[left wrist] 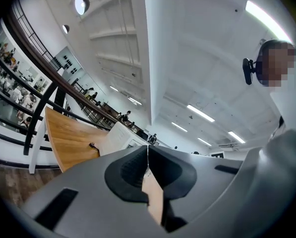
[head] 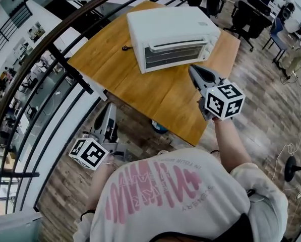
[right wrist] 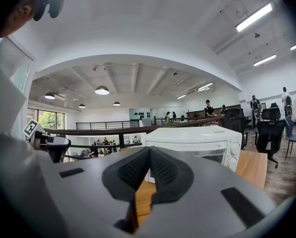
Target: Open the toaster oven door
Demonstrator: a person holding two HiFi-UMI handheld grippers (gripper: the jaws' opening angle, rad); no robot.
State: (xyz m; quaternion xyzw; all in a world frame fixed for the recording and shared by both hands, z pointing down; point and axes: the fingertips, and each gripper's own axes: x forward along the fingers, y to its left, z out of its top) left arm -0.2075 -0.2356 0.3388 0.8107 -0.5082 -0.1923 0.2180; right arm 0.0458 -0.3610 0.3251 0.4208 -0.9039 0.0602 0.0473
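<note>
- We hold the right gripper (head: 194, 72) above the near part of the wooden table (head: 140, 92). Its jaws are pressed together on nothing and aim at the front of the toaster oven (head: 173, 34), still apart from it. We judge this to be the approach, with the closed tip lined up for the door.
- The toaster oven's door (head: 174, 54) is shut, its glass facing us. The handle (head: 178, 45) runs along the door's top edge, so we expect the door to hinge at the bottom and need a pull on that bar towards us and down.
- We keep the left gripper (head: 110, 110) low at our left side, off the table and over the floor, near the railing (head: 64, 64). Its jaws are also closed together and empty. It looks parked out of the way, and could steady the white body if the oven slides.
- The white oven sits at the far part of the table, with a small dark object (head: 125, 48) just beside it on the wood; we cannot tell what it is.
- The room is an open mezzanine with a plank floor (head: 271, 110), black office chairs (head: 246, 14) beyond the table, and a lower hall past the railing.
</note>
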